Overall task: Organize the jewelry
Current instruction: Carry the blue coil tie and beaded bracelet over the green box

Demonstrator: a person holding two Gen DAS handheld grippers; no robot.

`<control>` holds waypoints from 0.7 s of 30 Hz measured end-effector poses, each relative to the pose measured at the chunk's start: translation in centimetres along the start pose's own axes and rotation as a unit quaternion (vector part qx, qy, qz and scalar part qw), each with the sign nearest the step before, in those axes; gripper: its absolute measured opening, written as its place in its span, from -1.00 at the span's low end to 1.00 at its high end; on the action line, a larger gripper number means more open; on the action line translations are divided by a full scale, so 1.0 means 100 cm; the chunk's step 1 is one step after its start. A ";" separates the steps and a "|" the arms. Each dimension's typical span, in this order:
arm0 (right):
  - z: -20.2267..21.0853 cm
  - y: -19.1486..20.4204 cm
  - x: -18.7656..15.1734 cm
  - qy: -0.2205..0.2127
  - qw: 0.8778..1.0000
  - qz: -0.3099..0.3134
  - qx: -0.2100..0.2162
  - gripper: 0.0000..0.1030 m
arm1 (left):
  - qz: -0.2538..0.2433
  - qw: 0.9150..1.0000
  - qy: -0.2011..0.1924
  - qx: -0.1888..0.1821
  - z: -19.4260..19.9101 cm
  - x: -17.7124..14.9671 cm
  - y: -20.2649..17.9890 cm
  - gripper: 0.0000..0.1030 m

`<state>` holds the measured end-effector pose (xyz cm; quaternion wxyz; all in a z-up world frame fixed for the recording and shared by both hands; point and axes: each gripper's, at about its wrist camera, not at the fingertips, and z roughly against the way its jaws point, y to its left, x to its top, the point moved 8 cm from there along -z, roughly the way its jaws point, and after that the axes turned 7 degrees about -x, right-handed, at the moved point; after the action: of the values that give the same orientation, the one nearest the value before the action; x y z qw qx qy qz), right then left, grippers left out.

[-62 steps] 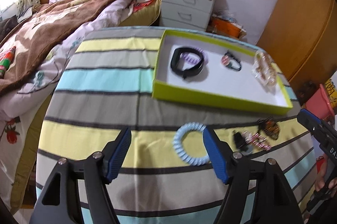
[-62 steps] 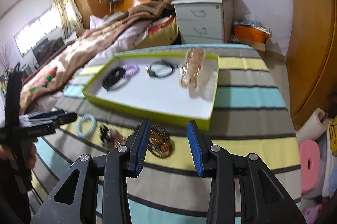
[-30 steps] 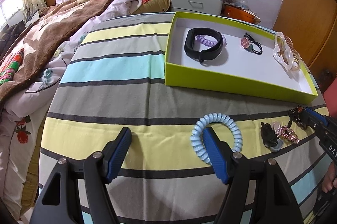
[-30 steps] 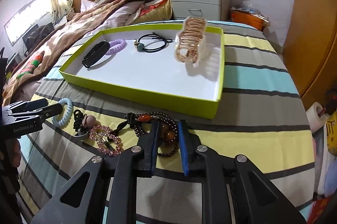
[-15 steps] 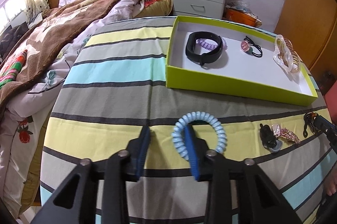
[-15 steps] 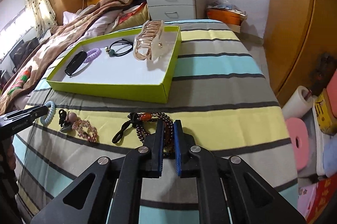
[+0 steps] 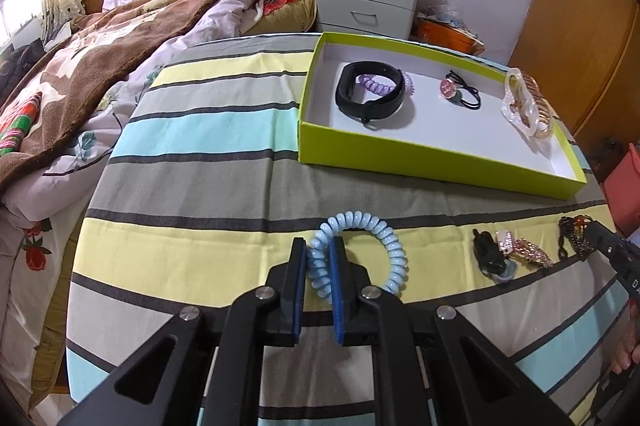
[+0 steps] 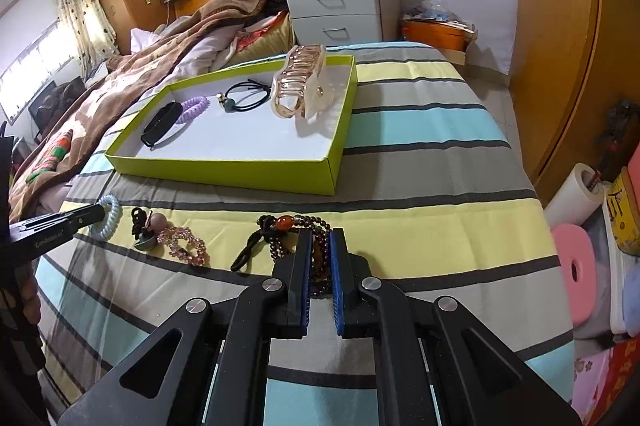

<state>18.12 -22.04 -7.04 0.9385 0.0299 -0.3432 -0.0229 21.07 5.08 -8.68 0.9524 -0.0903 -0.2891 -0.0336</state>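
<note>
Near the front edge of the striped tablecloth (image 7: 192,185), my left gripper (image 7: 319,262) has just been closing and now pinches the left side of the light-blue spiral hair tie (image 7: 384,238); a second ago its jaws stood wide around that coil. My right gripper (image 8: 319,254) is clamped on the dark beaded bracelet (image 8: 292,226) with the orange bead, as half a second ago, after narrowing slightly before that. Between them on the cloth lie a black-and-green hair tie (image 8: 142,234) and a pink rhinestone clip (image 8: 184,244). Behind them, the lime-green tray (image 7: 400,157) holds a black wristband (image 7: 370,93), purple coil tie (image 7: 376,81), black elastic with charm (image 7: 460,91) and claw clip (image 7: 528,109). Left tool's side label reads partly "Gen"; the rest is illegible.
</note>
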 end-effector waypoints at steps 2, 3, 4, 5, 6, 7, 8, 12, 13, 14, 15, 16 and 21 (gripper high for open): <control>0.003 0.000 0.001 -0.003 1.000 -0.001 0.002 -0.83 | 0.000 1.000 -0.005 -0.002 0.003 0.000 -0.002 -0.77; 0.003 0.001 0.001 -0.005 1.000 -0.001 0.003 -0.83 | -0.001 1.000 -0.006 -0.003 0.005 0.001 -0.002 -0.77; 0.005 0.001 0.001 -0.007 1.000 -0.001 0.005 -0.83 | -0.001 1.000 -0.009 -0.003 0.007 0.001 -0.003 -0.77; 0.007 0.002 0.002 -0.010 1.000 0.000 0.006 -0.83 | -0.002 1.000 -0.011 -0.005 0.008 0.002 -0.003 -0.77; 0.009 0.002 0.003 -0.012 1.000 -0.001 0.008 -0.83 | -0.003 1.000 -0.013 -0.006 0.011 0.003 -0.004 -0.77; 0.010 0.002 0.003 -0.014 1.000 -0.003 0.010 -0.83 | -0.004 1.000 -0.017 -0.007 0.013 0.004 -0.006 -0.77; 0.011 0.002 0.004 -0.015 1.000 -0.003 0.011 -0.83 | -0.004 1.000 -0.019 -0.008 0.015 0.005 -0.006 -0.77; 0.018 0.003 0.008 -0.026 0.999 -0.005 0.019 -0.83 | -0.006 0.999 -0.030 -0.015 0.025 0.009 -0.010 -0.77; 0.021 0.004 0.009 -0.030 0.999 -0.005 0.021 -0.83 | -0.007 0.999 -0.034 -0.016 0.028 0.010 -0.011 -0.77; 0.024 0.004 0.011 -0.034 0.999 -0.006 0.022 -0.83 | -0.009 0.999 -0.037 -0.017 0.030 0.011 -0.011 -0.77; 0.026 0.005 0.012 -0.036 0.999 -0.005 0.025 -0.83 | -0.008 0.999 -0.039 -0.018 0.033 0.012 -0.012 -0.77; 0.028 0.005 0.012 -0.039 0.999 -0.005 0.026 -0.83 | -0.008 0.999 -0.042 -0.020 0.035 0.012 -0.013 -0.77; 0.036 0.007 0.018 -0.050 0.998 -0.006 0.033 -0.83 | -0.012 0.998 -0.050 -0.025 0.042 0.017 -0.018 -0.77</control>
<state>17.14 -21.58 -3.08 0.9185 0.0618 -0.3900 -0.0190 20.00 4.08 -3.99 0.9339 -0.1120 -0.3363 -0.0473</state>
